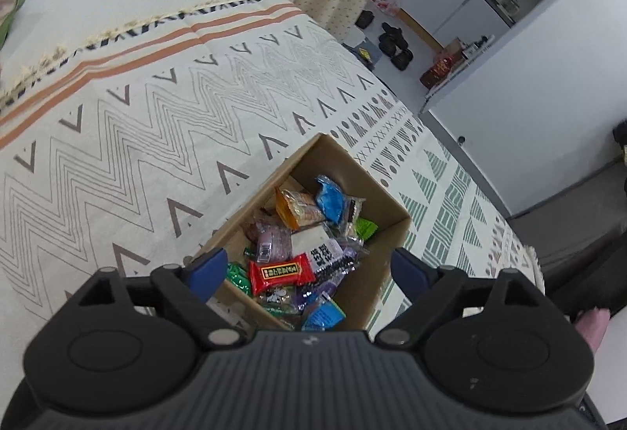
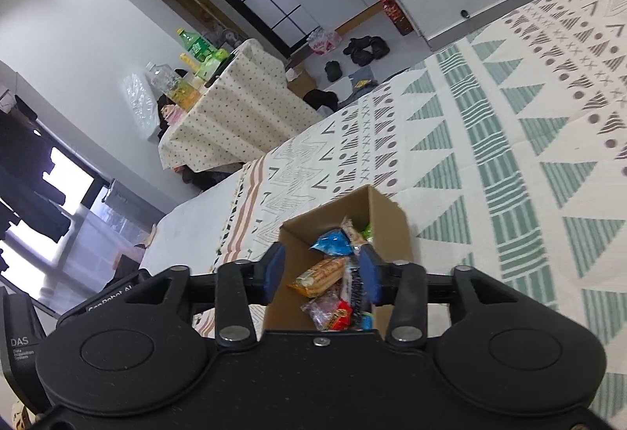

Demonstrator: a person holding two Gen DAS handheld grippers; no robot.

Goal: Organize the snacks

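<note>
An open cardboard box point(image 1: 386, 195) stands on the patterned cloth and holds several wrapped snacks: a red packet point(image 1: 280, 273), an orange cracker pack point(image 1: 296, 208) and a blue packet point(image 1: 331, 197). My left gripper point(image 1: 309, 269) hovers above the box, open wide and empty. In the right wrist view the same box point(image 2: 386, 212) lies just ahead, with the orange pack point(image 2: 321, 277) and blue packet point(image 2: 333, 242) inside. My right gripper point(image 2: 323, 273) is above the box, open and empty.
The patterned cloth point(image 1: 156, 140) covers the surface around the box. A side table with a dotted cloth point(image 2: 231, 116) carries bottles point(image 2: 196, 48). Dark shoes point(image 2: 364, 50) and a red box point(image 1: 441, 67) lie on the floor by white cabinets.
</note>
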